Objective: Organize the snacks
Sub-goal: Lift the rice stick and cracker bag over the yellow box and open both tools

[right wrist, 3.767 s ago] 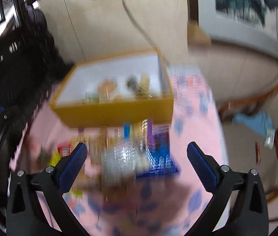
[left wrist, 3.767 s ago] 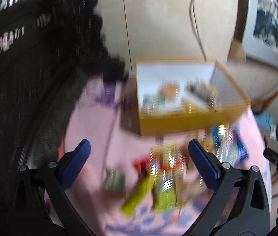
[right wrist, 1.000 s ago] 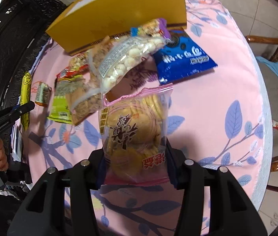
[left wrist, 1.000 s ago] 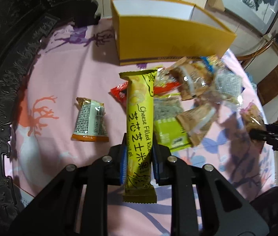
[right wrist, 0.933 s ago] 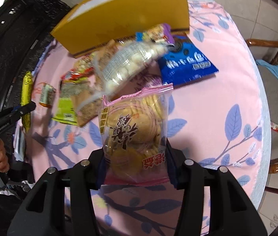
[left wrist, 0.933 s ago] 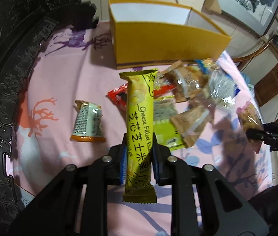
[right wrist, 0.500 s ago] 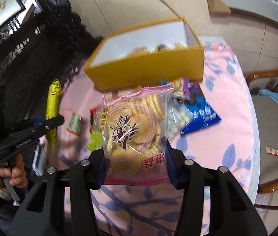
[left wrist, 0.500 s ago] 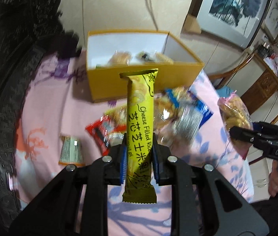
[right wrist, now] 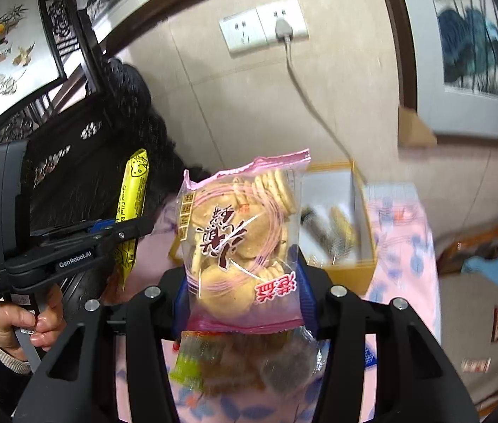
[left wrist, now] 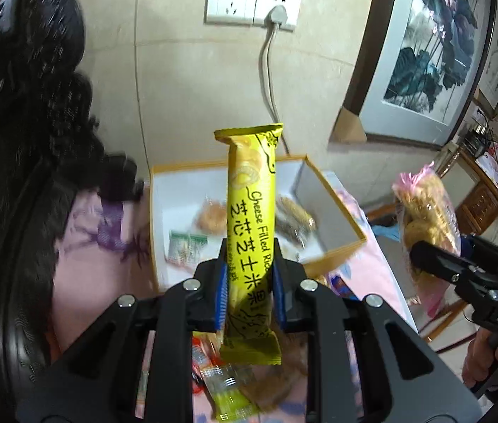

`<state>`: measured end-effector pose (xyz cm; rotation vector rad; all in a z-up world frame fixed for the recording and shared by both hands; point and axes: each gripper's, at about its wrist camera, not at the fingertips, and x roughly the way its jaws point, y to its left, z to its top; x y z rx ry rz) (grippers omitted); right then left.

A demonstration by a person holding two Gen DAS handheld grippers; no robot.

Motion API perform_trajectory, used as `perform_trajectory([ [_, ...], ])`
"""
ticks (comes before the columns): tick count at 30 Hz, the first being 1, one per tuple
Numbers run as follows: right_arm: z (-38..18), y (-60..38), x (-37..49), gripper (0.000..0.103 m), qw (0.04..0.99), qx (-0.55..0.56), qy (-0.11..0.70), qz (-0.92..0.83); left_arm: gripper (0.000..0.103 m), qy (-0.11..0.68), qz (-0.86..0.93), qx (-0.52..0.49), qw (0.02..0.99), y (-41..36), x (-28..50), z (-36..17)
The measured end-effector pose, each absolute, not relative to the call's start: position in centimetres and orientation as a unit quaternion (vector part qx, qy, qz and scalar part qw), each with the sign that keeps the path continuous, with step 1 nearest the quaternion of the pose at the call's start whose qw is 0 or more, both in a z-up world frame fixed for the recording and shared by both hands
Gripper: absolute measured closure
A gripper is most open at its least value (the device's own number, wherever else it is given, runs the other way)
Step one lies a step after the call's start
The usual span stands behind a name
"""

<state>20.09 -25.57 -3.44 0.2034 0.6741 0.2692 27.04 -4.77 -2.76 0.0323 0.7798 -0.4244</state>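
My left gripper (left wrist: 250,282) is shut on a long yellow cheese-filled rice bar (left wrist: 251,232) that stands upright between its blue pads, raised above the table. Behind it lies the open yellow box (left wrist: 340,218) with a white inside and a few snacks in it. My right gripper (right wrist: 243,296) is shut on a pink-edged clear bag of round rice crackers (right wrist: 241,236), also held up in the air. The same box (right wrist: 361,268) shows behind that bag. From the left wrist, the cracker bag (left wrist: 425,218) hangs at the right in the right gripper (left wrist: 421,255).
Loose snack packets (right wrist: 234,359) lie on the pink patterned tablecloth (right wrist: 404,246) below both grippers. Dark carved wooden furniture (left wrist: 19,141) runs along the left. A wall socket with a plugged cable (left wrist: 277,17) and framed paintings (left wrist: 435,42) are behind the box. A hand (right wrist: 19,324) grips the left tool.
Both grippers have risen from the table with their snacks and tilted up toward the wall. The box's inside has come into view behind them, and the loose snacks have dropped low in the views.
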Motion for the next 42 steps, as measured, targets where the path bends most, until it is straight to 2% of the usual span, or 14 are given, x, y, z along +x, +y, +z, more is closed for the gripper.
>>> perform_trajectory([
  [9,-0.8,-25.8,27.5,0.051,0.946,0.07,0.29,0.127,0.081,0.346,-0.192,0.037,0.918,-7.9,34.4,0.3],
  [10,-0.7,-25.6,28.3,0.05,0.946,0.064,0.29,0.127,0.061,0.342,-0.184,0.041,0.92,-8.2,35.0,0.5],
  [11,-0.6,-25.4,29.3,0.042,0.946,0.056,0.295,0.123,0.011,0.342,-0.165,0.05,0.924,-8.7,36.0,0.5],
  [12,-0.3,-25.5,29.9,0.03,0.947,0.053,0.297,0.111,0.002,0.338,-0.138,0.057,0.929,-8.8,36.6,0.7],
  [17,1.3,-26.8,29.2,0.03,0.957,0.077,0.259,0.104,0.002,0.298,-0.12,0.035,0.946,-7.7,36.1,2.3],
  [24,-0.7,-28.4,27.3,0.03,0.946,0.108,0.292,0.088,0.002,0.323,-0.11,0.012,0.94,-5.7,34.1,0.9],
  [34,-10.2,-29.3,19.7,0.03,0.89,0.202,0.408,0.026,0.002,0.382,-0.084,-0.027,0.92,-1.1,26.7,-4.6],
  [42,-18.9,-27.6,15.1,0.03,0.813,0.287,0.506,-0.017,0.002,0.459,-0.066,-0.055,0.884,2.5,20.4,-10.0],
])
